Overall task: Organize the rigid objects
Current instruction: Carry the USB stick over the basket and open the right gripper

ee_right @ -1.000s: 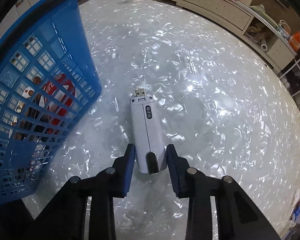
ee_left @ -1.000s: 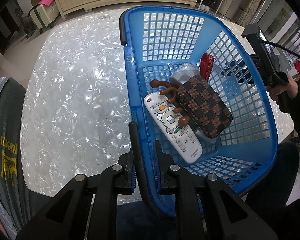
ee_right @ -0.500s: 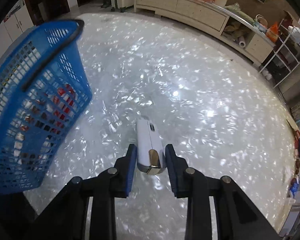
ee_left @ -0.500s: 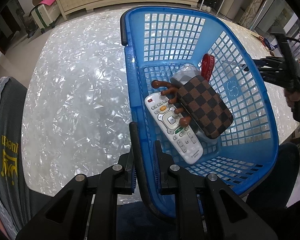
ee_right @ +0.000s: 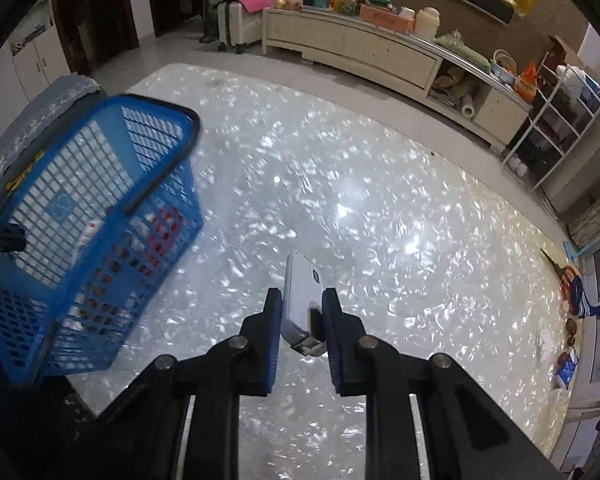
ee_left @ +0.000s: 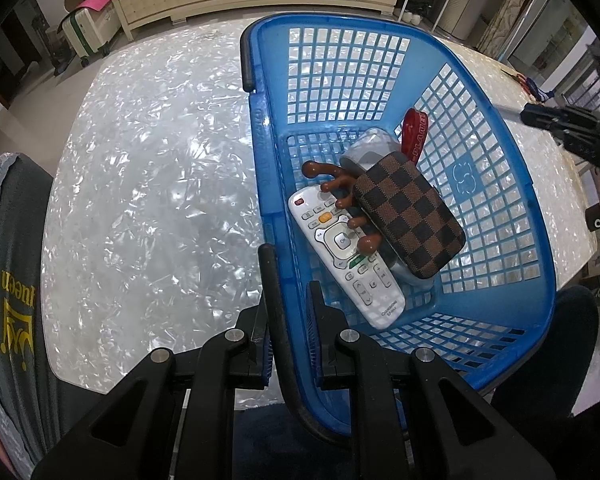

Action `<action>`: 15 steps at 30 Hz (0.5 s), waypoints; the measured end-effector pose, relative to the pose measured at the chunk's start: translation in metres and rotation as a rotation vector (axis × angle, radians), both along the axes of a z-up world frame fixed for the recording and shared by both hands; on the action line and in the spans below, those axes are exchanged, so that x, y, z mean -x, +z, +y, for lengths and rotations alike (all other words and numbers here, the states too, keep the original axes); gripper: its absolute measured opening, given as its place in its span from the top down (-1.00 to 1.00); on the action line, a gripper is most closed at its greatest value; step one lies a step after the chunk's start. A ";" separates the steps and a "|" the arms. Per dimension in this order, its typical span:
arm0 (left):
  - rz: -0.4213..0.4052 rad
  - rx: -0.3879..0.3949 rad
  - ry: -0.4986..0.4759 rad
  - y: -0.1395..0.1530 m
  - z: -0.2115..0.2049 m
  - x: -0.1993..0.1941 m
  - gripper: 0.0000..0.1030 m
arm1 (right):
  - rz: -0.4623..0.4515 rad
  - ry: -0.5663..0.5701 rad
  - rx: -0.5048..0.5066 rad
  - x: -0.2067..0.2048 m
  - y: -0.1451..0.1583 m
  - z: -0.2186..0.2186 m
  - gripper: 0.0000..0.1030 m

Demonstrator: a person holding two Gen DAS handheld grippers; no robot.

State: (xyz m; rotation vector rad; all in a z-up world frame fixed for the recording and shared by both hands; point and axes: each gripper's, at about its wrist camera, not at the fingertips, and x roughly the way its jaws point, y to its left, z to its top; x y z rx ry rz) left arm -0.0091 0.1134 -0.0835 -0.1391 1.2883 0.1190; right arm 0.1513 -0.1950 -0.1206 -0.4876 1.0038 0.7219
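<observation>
Between right tongs point(ee_right: 300, 316), white dongle point(ee_right: 300, 296).

Overhead light glares off the pearly table point(ee_right: 380, 216); the blue basket point(ee_right: 80, 240) blurs, fisheye edges darken.

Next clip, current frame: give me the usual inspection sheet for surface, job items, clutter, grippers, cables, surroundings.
Surface: table with a glossy white pearl-flake top.
Job's things: blue basket holds a white remote, a checkered brown case lying on a grey object, a brown pronged piece and a red item. White USB dongle is held above the table.
Clutter: small items at the table's far right edge, too blurred to name.
Grippers: left gripper shut on the basket's black handle; right gripper shut on the dongle.
Cables: nothing seen.
Surroundings: long cream sideboard, wire shelving, suitcase.
</observation>
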 end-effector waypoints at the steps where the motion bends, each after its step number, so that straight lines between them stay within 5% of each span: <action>1: 0.000 0.001 0.001 0.000 0.000 0.000 0.69 | -0.012 0.005 -0.008 0.003 0.007 0.000 0.64; 15: -0.001 0.002 -0.001 0.000 0.000 -0.001 0.69 | -0.105 0.167 -0.133 0.048 0.077 0.059 0.64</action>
